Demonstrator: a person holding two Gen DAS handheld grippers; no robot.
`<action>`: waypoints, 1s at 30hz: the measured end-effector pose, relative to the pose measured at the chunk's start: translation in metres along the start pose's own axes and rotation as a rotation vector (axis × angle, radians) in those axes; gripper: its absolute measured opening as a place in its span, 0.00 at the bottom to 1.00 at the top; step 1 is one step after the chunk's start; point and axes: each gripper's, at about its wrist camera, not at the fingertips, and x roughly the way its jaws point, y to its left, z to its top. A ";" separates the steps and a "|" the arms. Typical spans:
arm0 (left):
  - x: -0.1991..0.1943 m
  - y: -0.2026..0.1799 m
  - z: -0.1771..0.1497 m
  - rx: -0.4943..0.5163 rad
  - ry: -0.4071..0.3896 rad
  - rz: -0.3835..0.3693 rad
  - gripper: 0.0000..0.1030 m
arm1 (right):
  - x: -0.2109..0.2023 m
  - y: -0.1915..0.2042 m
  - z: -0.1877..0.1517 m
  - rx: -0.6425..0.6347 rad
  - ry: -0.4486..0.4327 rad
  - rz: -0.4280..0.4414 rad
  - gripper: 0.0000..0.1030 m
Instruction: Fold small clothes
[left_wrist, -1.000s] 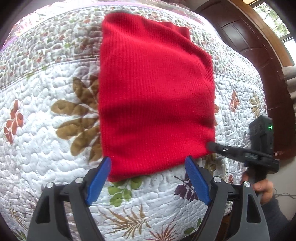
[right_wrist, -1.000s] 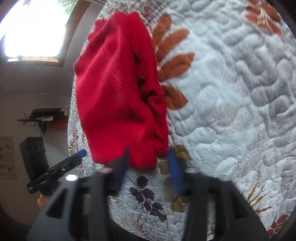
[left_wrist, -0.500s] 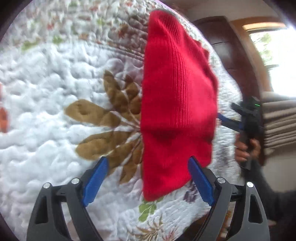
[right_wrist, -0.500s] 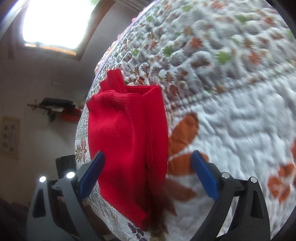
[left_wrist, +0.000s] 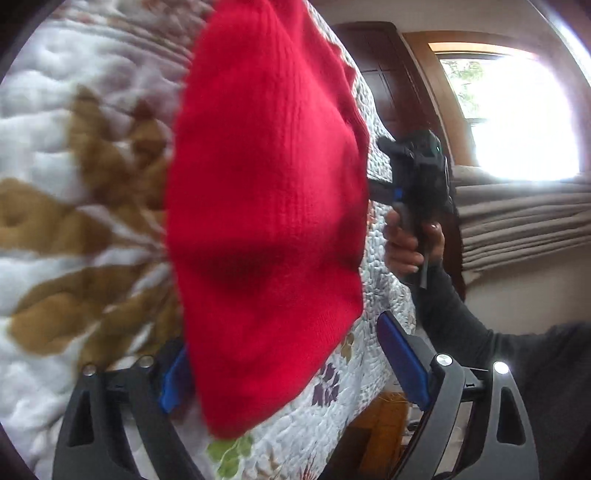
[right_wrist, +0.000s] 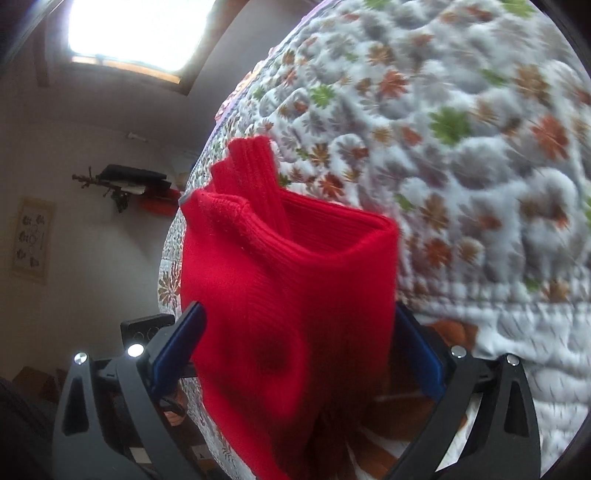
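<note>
Item: red ribbed knit garment (left_wrist: 266, 206), folded, on white quilted floral bedspread (left_wrist: 48, 122); we see near end hanging at bedspread edge. Left gripper (left_wrist: 286, 363): we note blue-padded jaws spread wide, garment's near end between them; contact we cannot tell. Right gripper (right_wrist: 301, 354): jaws likewise apart either side of garment, no clamping visible. Left view: person's hand (left_wrist: 410, 240), dark sleeve (left_wrist: 480, 332), holds right gripper beside garment. Bright window (left_wrist: 517, 110), brown wooden frame behind.
</note>
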 end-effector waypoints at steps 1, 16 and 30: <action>0.003 0.003 0.004 -0.013 -0.006 -0.024 0.87 | 0.004 0.000 0.004 0.002 0.007 0.012 0.96; 0.010 -0.001 0.008 -0.024 -0.035 -0.054 0.87 | 0.033 0.026 0.004 -0.024 0.027 0.079 0.63; -0.006 -0.012 0.005 -0.078 -0.009 0.091 0.14 | 0.036 0.079 0.004 -0.080 -0.040 -0.094 0.30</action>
